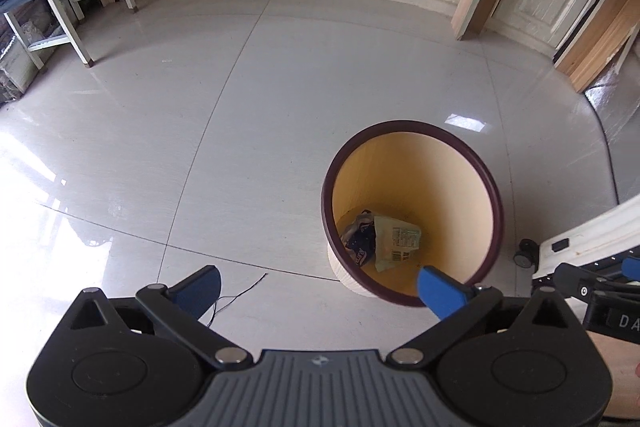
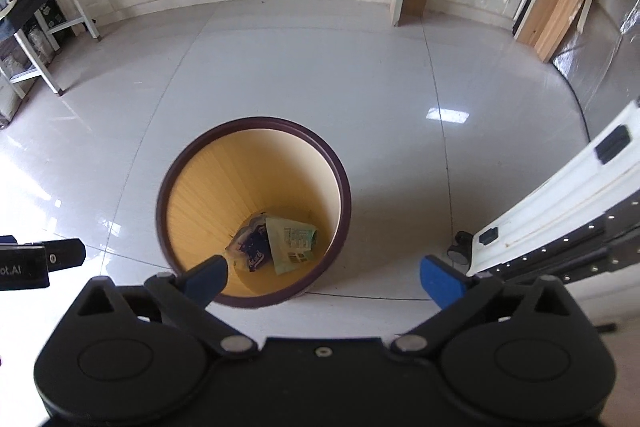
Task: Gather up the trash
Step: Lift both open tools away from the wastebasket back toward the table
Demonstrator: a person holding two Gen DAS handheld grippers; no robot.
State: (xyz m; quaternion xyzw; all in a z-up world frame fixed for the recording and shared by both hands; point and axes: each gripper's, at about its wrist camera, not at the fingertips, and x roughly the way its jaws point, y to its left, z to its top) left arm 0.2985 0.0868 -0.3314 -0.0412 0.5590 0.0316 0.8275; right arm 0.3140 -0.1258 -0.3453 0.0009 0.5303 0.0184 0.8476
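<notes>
Trash [image 2: 276, 243] lies in the bin [image 2: 256, 125] below both empty, wide-open tongs, left [image 1: 320, 289] and right [image 2: 324, 279].

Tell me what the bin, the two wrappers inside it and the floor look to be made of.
Bin: probably plastic, ribbed yellow wall, dark matte rim.
Dark wrapper: crinkled glossy film.
Pale green wrapper: printed film or paper, creased.
Floor: polished tile, mirror glare, thin joints.

Partial "DA" showed on right gripper [image 1: 612, 315]. Partial "ot.AI" showed on left gripper [image 2: 20, 269]. Wrapper print was unreadable.
</notes>
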